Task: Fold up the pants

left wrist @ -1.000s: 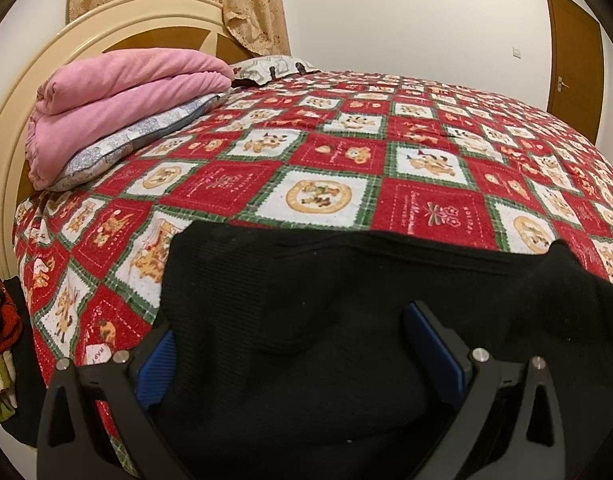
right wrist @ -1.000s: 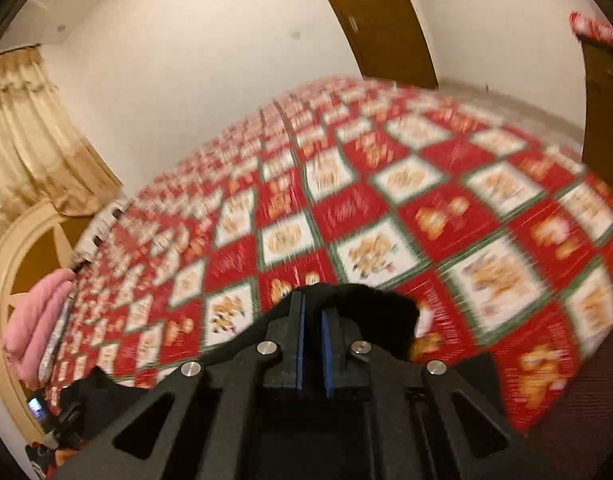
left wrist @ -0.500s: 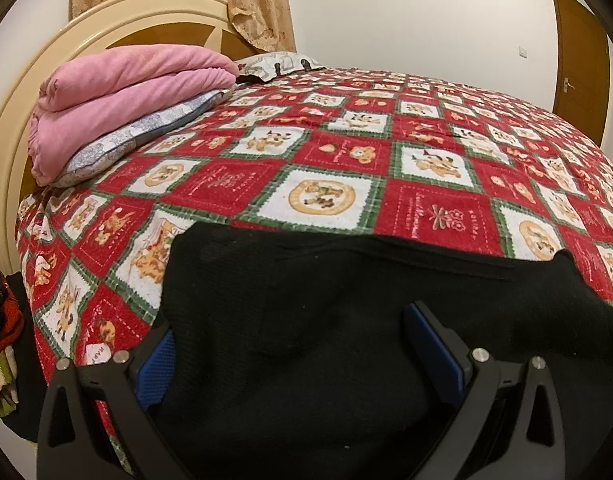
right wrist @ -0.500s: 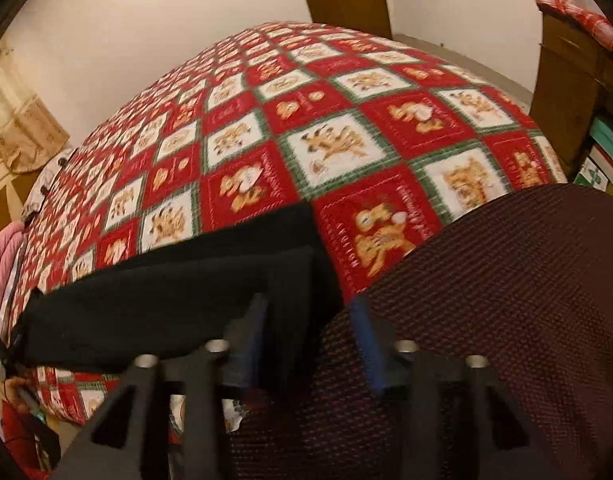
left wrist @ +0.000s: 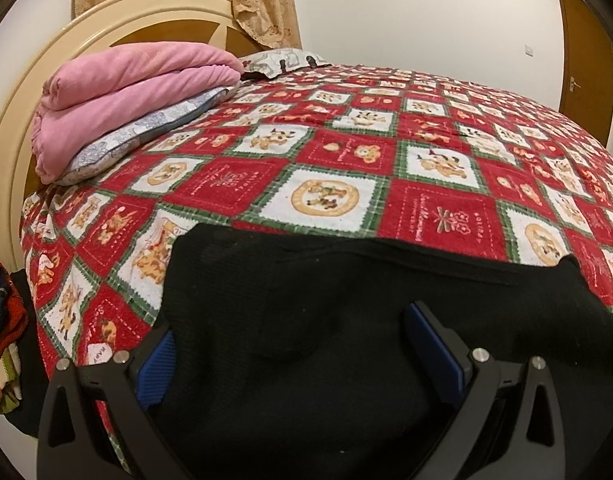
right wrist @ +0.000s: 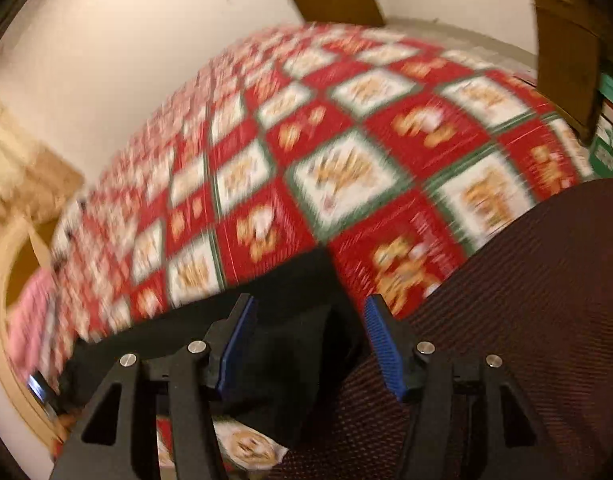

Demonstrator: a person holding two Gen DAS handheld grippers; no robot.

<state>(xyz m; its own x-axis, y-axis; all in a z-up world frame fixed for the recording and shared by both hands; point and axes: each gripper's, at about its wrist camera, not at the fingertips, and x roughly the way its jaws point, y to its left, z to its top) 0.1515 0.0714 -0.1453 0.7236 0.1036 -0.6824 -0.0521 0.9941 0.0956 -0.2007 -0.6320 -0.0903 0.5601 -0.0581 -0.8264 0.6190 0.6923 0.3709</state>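
**Two grippers spread wide over black pants at the bed's near edge**

Both tools stand released. The left gripper [left wrist: 294, 344] has its blue-padded fingers [left wrist: 434, 344] set far apart, and the black pants [left wrist: 306, 320] lie flat between and under them, gripped by neither pad. The pants cover the near edge of the red, white and green patchwork bedspread [left wrist: 386, 168], their far edge running straight across it.

The right wrist view is blurred. The right gripper [right wrist: 310, 340] also has its fingers parted; a dark end of the pants [right wrist: 290, 360] sits in the gap, and I cannot tell whether either pad touches it. A dark red mesh surface [right wrist: 526, 300] fills the lower right of that view.

Folded pink blankets [left wrist: 126, 92] rest on a patterned pillow [left wrist: 146, 132] against the cream headboard [left wrist: 10, 128].
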